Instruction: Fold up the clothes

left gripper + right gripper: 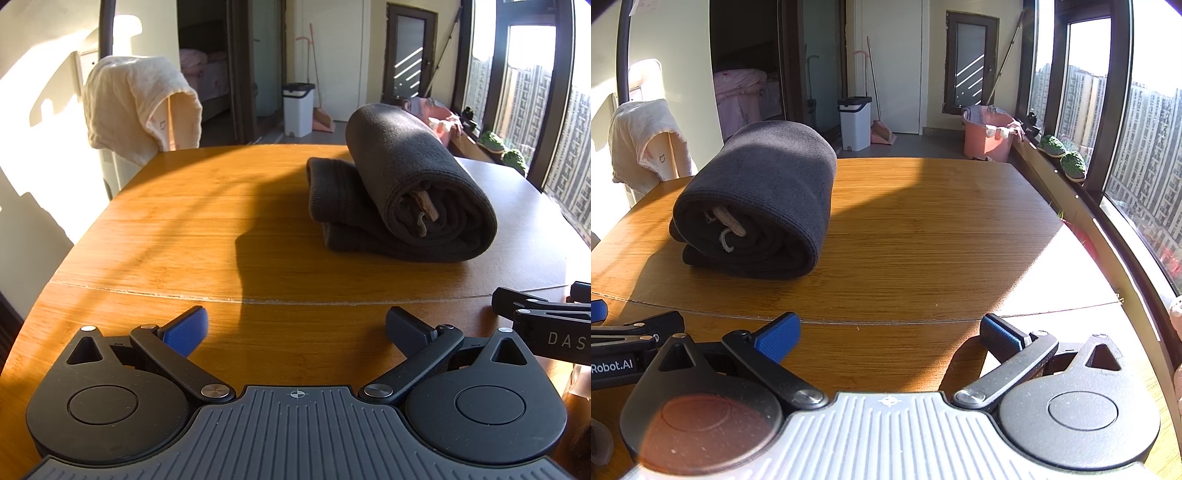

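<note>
**Charcoal bundle sits finished on the table**

Dark grey knit, the garment point(402, 184) lies rolled on the wooden table point(184, 229), drawstring ends poking from its near end. Both grippers hover low and well short of it, left gripper point(295, 328) and right gripper point(890, 334) spread wide and empty (presumably because the folding looks done).

The rolled dark grey garment point(757, 199) ahead of me is soft, matt fleece-like cloth with a ribbed hem. It lies on a smooth, satin-sheen orange-brown wooden table point(923, 236). My left gripper point(295, 332) is matt black plastic with textured blue pads point(186, 332) and shiny metal pivots.
</note>
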{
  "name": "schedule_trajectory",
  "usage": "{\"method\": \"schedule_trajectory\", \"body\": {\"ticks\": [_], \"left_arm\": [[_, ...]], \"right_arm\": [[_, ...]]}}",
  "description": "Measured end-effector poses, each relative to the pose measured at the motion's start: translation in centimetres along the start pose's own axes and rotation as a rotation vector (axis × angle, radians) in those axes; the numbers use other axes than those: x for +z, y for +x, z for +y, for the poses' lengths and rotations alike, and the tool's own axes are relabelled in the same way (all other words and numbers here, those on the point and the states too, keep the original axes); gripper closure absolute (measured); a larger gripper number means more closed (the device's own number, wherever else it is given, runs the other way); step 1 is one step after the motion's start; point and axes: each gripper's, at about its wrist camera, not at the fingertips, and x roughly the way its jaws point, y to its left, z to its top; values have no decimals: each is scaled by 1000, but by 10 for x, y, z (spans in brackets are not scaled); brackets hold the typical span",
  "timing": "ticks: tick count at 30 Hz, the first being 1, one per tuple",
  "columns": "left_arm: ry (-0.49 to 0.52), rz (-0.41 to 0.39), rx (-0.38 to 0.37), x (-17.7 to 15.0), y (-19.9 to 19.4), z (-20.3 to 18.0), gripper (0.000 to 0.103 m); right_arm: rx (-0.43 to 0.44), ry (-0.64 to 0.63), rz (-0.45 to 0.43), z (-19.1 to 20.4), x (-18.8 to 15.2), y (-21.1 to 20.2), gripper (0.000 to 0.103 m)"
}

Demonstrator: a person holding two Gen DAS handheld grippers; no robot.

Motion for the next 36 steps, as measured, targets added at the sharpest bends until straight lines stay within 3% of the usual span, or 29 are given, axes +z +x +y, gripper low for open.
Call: {"method": "schedule_trajectory", "body": {"ticks": [36], "left_arm": [[-1,-2,1,1,0,0,0]], "right_arm": [[5,-2,-3,3,0,0,0]]}}
